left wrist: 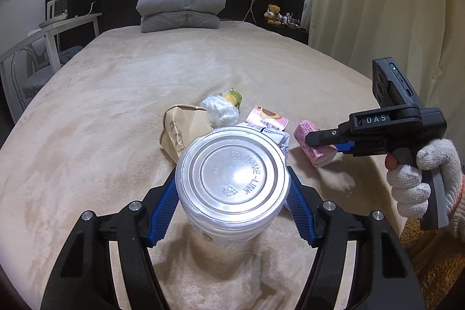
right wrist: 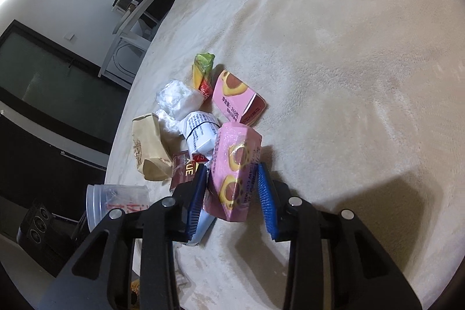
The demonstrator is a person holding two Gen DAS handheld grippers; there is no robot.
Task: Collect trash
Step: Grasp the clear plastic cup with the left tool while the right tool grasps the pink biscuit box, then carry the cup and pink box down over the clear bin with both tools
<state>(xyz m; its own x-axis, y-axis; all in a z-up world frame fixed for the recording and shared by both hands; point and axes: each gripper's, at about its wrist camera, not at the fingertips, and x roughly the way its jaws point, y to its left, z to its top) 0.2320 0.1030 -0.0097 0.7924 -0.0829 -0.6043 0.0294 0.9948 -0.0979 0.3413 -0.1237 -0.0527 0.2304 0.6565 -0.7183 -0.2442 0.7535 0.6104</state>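
Note:
My left gripper (left wrist: 232, 182) is shut on a clear plastic cup (left wrist: 232, 179), its bottom facing the camera; the cup also shows in the right wrist view (right wrist: 116, 205). My right gripper (right wrist: 234, 179) is around a pink cookie box (right wrist: 232, 173), its blue pads on both sides; the box shows in the left wrist view (left wrist: 312, 145). The pile on the bed holds a brown paper bag (left wrist: 183, 130), a crumpled clear plastic wad (left wrist: 221, 109), a green-yellow wrapper (right wrist: 203, 71), a second pink box (right wrist: 237, 99) and a white printed packet (right wrist: 200, 132).
The beige bed blanket (left wrist: 145, 83) spreads all around. Folded grey bedding (left wrist: 180, 9) lies at the headboard. A white desk and chair (left wrist: 43, 48) stand to the left. A curtain (left wrist: 392, 5) hangs at the right. A dark red wrapper (right wrist: 183, 170) lies by my right gripper.

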